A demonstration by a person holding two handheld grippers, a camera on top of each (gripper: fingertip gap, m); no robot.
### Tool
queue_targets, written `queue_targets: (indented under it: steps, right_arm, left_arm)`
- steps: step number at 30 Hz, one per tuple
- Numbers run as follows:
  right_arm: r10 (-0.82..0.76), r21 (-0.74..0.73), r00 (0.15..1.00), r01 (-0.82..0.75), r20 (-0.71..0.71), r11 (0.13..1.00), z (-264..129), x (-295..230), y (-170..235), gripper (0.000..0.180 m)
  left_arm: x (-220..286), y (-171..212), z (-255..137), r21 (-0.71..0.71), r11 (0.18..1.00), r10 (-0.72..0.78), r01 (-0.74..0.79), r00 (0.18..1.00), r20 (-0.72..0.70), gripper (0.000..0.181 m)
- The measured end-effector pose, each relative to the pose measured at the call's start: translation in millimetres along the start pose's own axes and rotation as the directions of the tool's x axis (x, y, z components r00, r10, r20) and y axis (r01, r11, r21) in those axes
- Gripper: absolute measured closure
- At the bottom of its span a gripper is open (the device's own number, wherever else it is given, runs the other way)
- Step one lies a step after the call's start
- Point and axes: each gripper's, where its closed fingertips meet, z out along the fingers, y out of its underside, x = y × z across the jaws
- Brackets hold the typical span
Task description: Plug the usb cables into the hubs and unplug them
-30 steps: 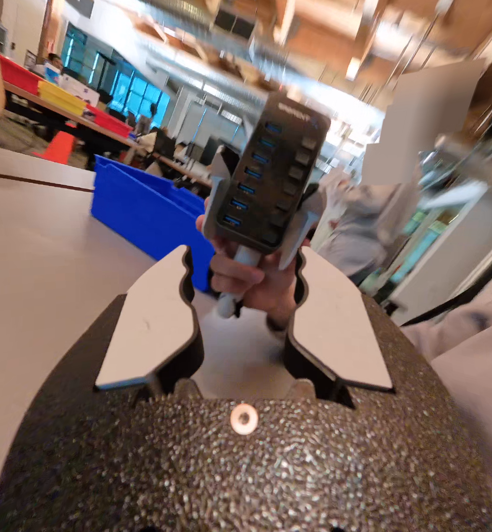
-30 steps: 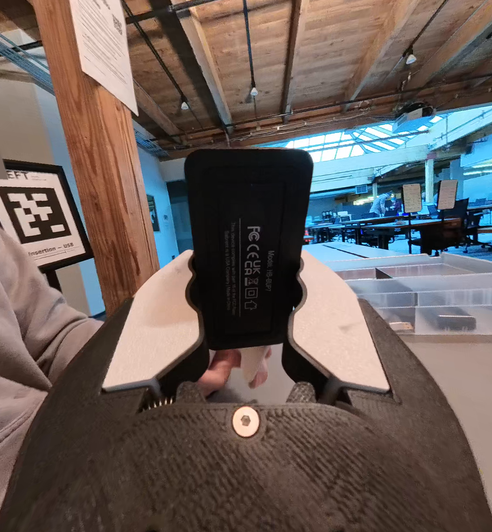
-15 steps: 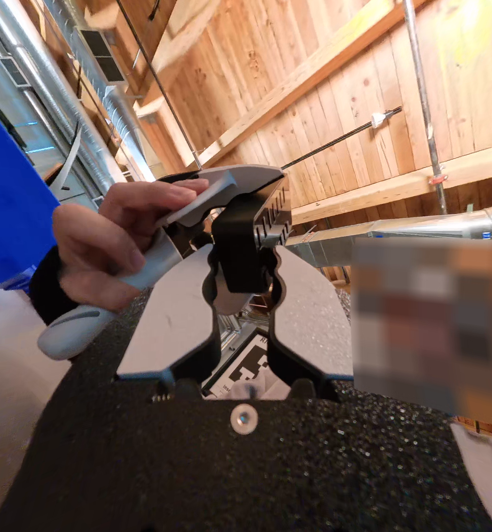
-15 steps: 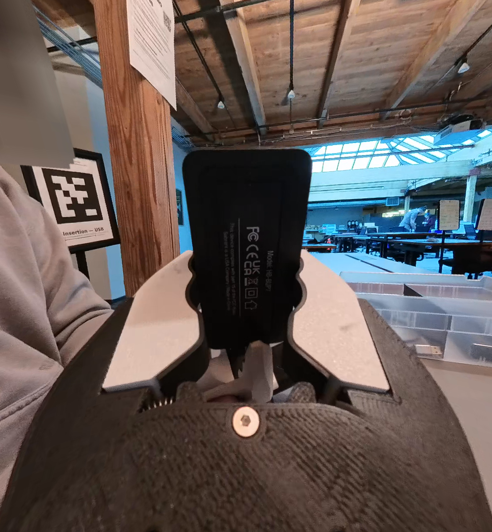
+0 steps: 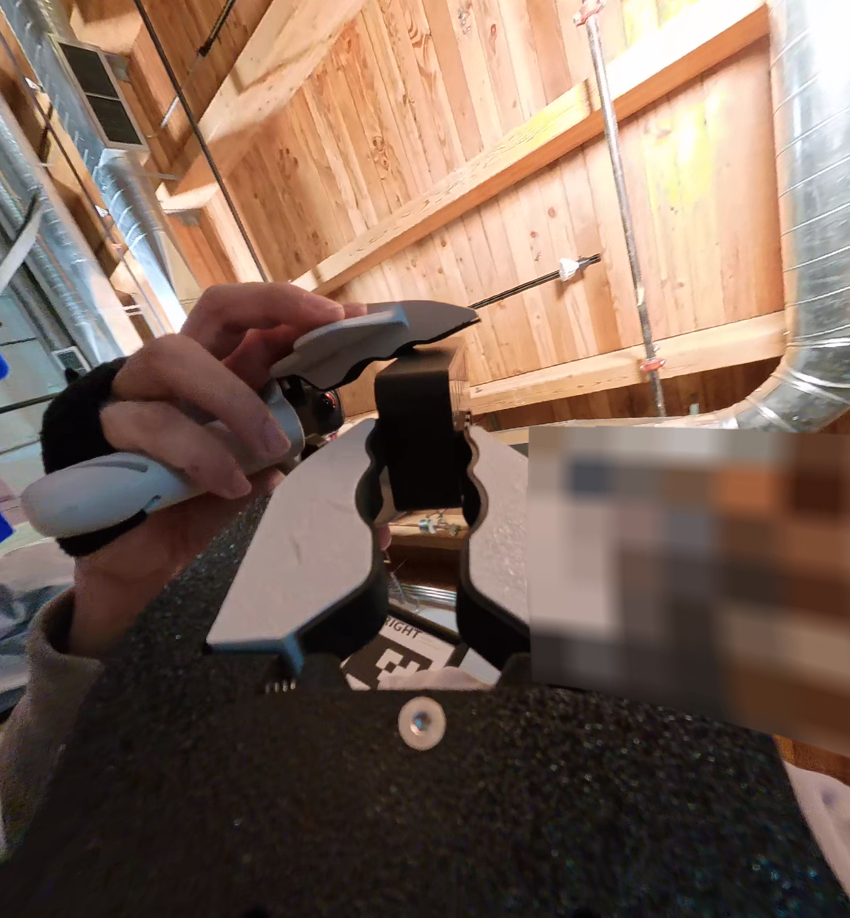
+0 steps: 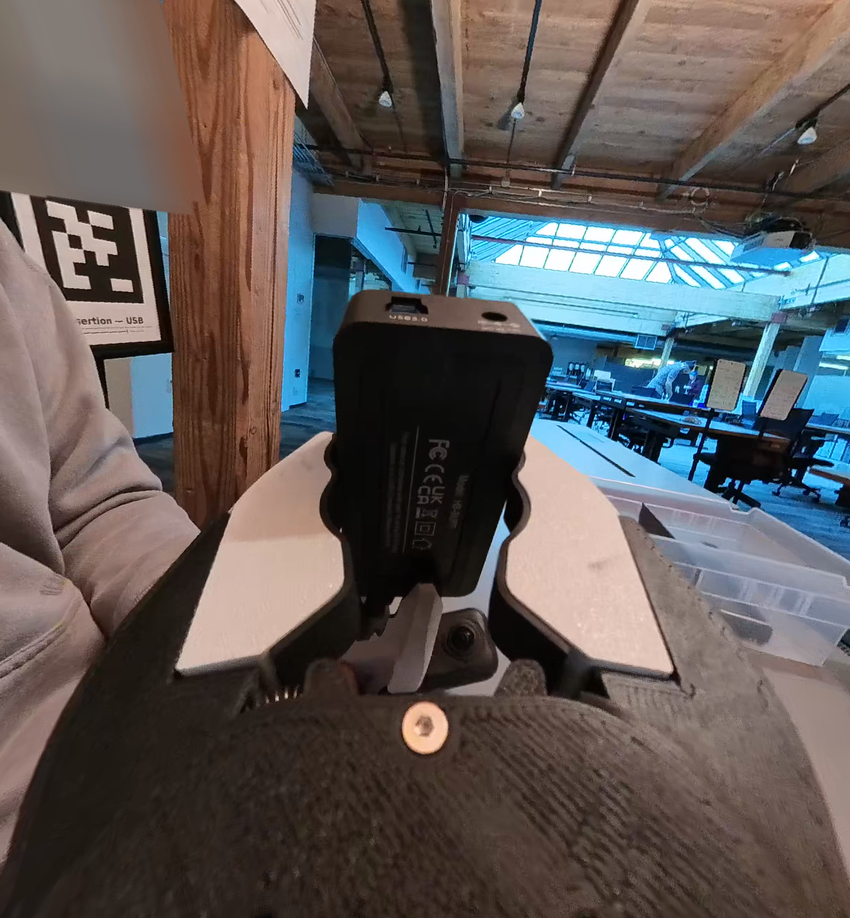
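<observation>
Wooden ceiling overhead: right gripper [image 6: 425, 501] clamps the black hub [image 6: 437, 447] upright at twelve o'clock, and left gripper [image 5: 420, 472] pinches its lower end (apparently a handover, no cable visible).

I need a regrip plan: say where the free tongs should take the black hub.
Grip the black hub across its two long narrow sides, coming at its lower end. The slab is flat and the right tongs already pinch its sides higher up. The left tongs appear closed there.

surface: pale table [image 6: 810, 705] | on it: clear compartment tray [image 6: 741, 561], right side
</observation>
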Motion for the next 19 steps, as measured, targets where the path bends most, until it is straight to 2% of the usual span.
queue_targets:
  steps: [1, 4, 7, 9, 10, 12, 13, 15, 17, 19]
  right_arm:
    - [0.012, -0.009, 1.0, -0.012, 0.0, 1.0, 1, 0, 1, 0.116]
    - [0.028, -0.08, 0.999, -0.031, -0.043, 0.996, 3, 4, 6, 0.117]
    - [0.026, -0.113, 0.992, -0.04, -0.124, 0.993, 4, 15, 8, 0.117]
    - [0.018, -0.152, 0.983, -0.047, -0.185, 0.987, 3, 23, 14, 0.117]
    - [0.007, -0.172, 0.971, -0.05, -0.239, 0.984, 3, 30, 17, 0.117]
    - [-0.016, -0.221, 0.951, -0.055, -0.308, 0.974, 1, 40, 24, 0.117]
    - [-0.033, -0.247, 0.934, -0.06, -0.355, 0.967, -1, 47, 28, 0.117]
    - [-0.078, -0.307, 0.897, -0.067, -0.435, 0.949, -7, 60, 38, 0.117]
    - [-0.117, -0.355, 0.863, -0.076, -0.491, 0.932, -12, 72, 51, 0.117]
    - [-0.13, -0.376, 0.844, -0.09, -0.52, 0.922, -15, 81, 64, 0.118]
  left_arm:
    - [0, 0, -1, 0.005, 1.0, -0.011, 0.011, 1.0, -0.013, 0.152]
    - [1, -3, -2, 0.015, 1.0, 0.017, -0.017, 1.0, -0.008, 0.149]
    - [-4, -13, -3, -0.019, 0.987, 0.161, -0.16, 0.977, 0.141, 0.145]
    - [-10, -24, -9, -0.08, 0.952, 0.305, -0.294, 0.911, 0.279, 0.141]
    - [-12, -31, -15, -0.126, 0.918, 0.397, -0.377, 0.847, 0.355, 0.14]
    - [-8, -48, -27, -0.23, 0.819, 0.566, -0.526, 0.674, 0.474, 0.14]
    - [-6, -55, -34, -0.318, 0.748, 0.652, -0.582, 0.557, 0.514, 0.14]
    - [5, -77, -54, -0.484, 0.612, 0.757, -0.626, 0.286, 0.587, 0.138]
    - [30, -104, -71, -0.634, 0.461, 0.811, -0.622, 0.006, 0.584, 0.136]
    - [68, -146, -96, -0.769, 0.352, 0.752, -0.534, -0.327, 0.572, 0.138]
